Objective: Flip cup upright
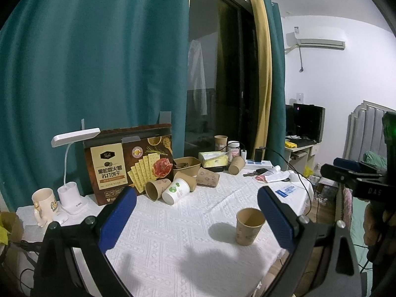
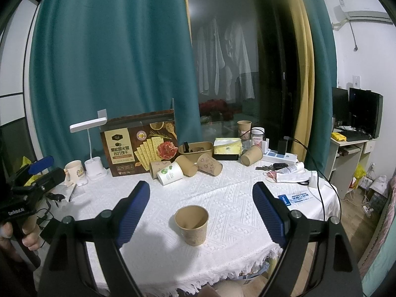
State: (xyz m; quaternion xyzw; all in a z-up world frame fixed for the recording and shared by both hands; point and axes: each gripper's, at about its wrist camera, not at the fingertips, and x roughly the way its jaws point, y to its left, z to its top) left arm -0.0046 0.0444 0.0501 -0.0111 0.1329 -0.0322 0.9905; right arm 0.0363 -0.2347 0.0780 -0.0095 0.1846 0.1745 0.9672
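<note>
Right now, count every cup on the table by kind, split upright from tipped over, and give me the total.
Upright brown paper cups: 2
Tipped brown paper cups: 4
Tipped white paper cup with green print: 1
Upright ceramic mug: 1
Total: 8

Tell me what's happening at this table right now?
A person holds a gripper in each hand over a white tablecloth. Both the left gripper and right gripper are open and empty. One brown paper cup stands upright, untouched, near the front edge. Several tipped paper cups lie behind it by a cracker box.
</note>
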